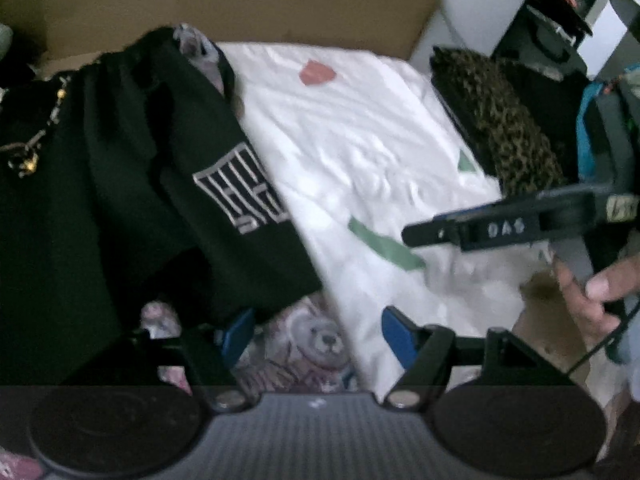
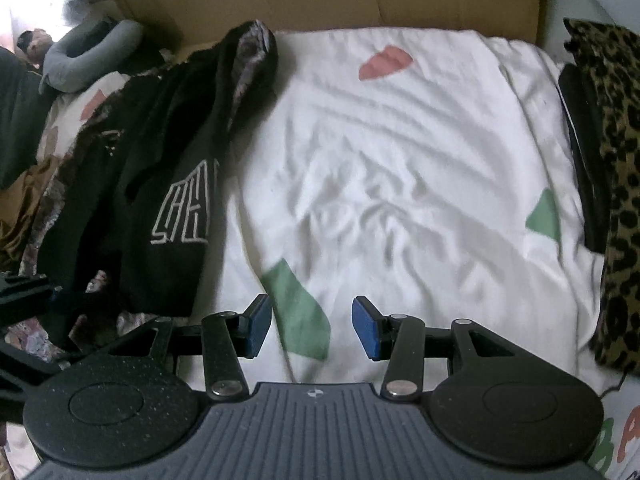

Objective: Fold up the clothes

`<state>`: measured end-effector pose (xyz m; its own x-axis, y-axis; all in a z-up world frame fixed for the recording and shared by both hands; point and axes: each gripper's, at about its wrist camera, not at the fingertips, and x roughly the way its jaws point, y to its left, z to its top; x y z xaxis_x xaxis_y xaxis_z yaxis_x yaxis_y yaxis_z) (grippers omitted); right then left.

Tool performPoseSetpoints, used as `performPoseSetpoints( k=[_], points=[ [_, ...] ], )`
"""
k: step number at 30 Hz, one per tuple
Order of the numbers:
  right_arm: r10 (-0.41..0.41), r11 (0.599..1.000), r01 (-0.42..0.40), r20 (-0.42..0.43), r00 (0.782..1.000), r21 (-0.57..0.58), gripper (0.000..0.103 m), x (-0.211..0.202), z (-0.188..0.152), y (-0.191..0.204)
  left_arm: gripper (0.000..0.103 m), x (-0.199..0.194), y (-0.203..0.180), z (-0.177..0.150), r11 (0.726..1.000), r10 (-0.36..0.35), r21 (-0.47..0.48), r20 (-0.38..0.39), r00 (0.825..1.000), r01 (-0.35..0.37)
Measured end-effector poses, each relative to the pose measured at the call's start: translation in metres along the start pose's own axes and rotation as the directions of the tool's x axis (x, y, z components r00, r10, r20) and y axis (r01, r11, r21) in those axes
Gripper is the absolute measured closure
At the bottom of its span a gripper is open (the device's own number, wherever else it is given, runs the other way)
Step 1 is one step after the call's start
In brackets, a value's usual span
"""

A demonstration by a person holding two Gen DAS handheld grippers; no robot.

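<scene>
We look along two hand-held grippers over a bed covered by a white sheet with pink and green patches. A black garment with a pale line-drawn print lies crumpled on the bed's left side, partly over a teddy-bear patterned cloth. Our left gripper has its jaws open at the garment's lower hem — not gripping yet, it seems. Our right gripper hovers over bare sheet, jaws open and empty. We judge this the pick-up step: next, close on the hem and draw the garment out flat onto the clear sheet.
</scene>
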<state>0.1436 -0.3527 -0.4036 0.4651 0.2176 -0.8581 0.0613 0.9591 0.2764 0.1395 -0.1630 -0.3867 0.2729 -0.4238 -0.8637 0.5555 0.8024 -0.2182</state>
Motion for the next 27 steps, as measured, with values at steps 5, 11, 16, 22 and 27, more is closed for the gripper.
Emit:
performPoseSetpoints(
  k=[5, 11, 16, 22, 27],
  points=[
    [-0.012, 1.0, 0.012, -0.013, 1.0, 0.016, 0.051, 0.003, -0.004, -0.004, 0.03, 0.019, 0.001, -0.006, 1.0, 0.018, 0.01, -0.039, 0.999, -0.018],
    [-0.016, 0.999, 0.016, -0.028, 0.999, 0.027, 0.051, 0.006, -0.007, -0.007, 0.03, 0.028, -0.003, -0.006, 0.997, 0.052, 0.054, -0.03, 0.998, -0.05],
    [-0.013, 0.999, 0.014, -0.024, 1.0, 0.031, 0.051, 0.004, -0.007, -0.009, 0.03, 0.032, -0.003, -0.004, 0.995, 0.065, 0.077, -0.015, 0.998, -0.063],
    [-0.015, 0.999, 0.016, -0.025, 1.0, 0.034, 0.051, 0.005, -0.01, -0.011, 0.03, 0.031, -0.006, -0.005, 0.991, 0.092, 0.101, 0.014, 0.996, -0.093],
    [-0.017, 0.999, 0.018, -0.029, 0.999, 0.034, 0.051, 0.006, -0.01, -0.012, 0.03, 0.021, -0.009, -0.002, 0.991, 0.08, 0.106, 0.051, 0.995, -0.085]
  ],
)
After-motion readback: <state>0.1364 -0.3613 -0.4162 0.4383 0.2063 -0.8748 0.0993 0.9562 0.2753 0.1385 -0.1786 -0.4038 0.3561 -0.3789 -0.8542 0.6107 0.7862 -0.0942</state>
